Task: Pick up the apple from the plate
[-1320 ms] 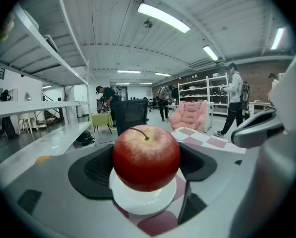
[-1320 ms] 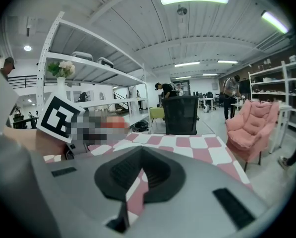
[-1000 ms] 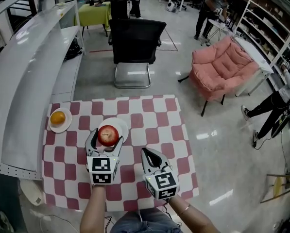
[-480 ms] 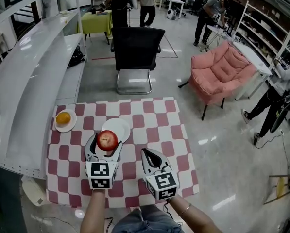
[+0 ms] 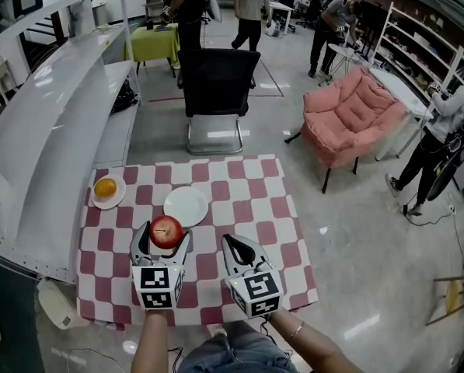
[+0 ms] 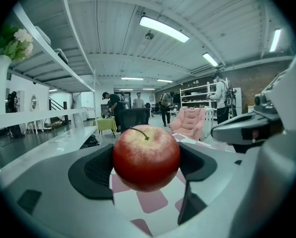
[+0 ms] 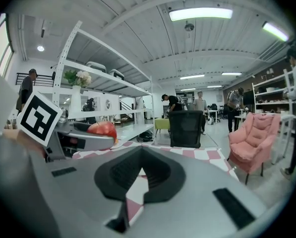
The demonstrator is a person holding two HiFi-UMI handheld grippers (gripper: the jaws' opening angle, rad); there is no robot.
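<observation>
The left tongs (image 5: 165,236) are clenched on a round red apple (image 5: 166,230) with a short stem, a dark pad pressing on either side. The apple is off the round white plate (image 5: 186,206), just on its near left, above the red-and-white checked counter (image 5: 251,200). The right tongs (image 5: 232,244) are clenched together on nothing, just right of the left ones. An orange (image 5: 105,187) lies on a small plate at the far left corner.

Red apple (image 5: 166,231), stem up, in left hand-held gripper (image 5: 163,238), near round white plate (image 5: 186,206)
</observation>
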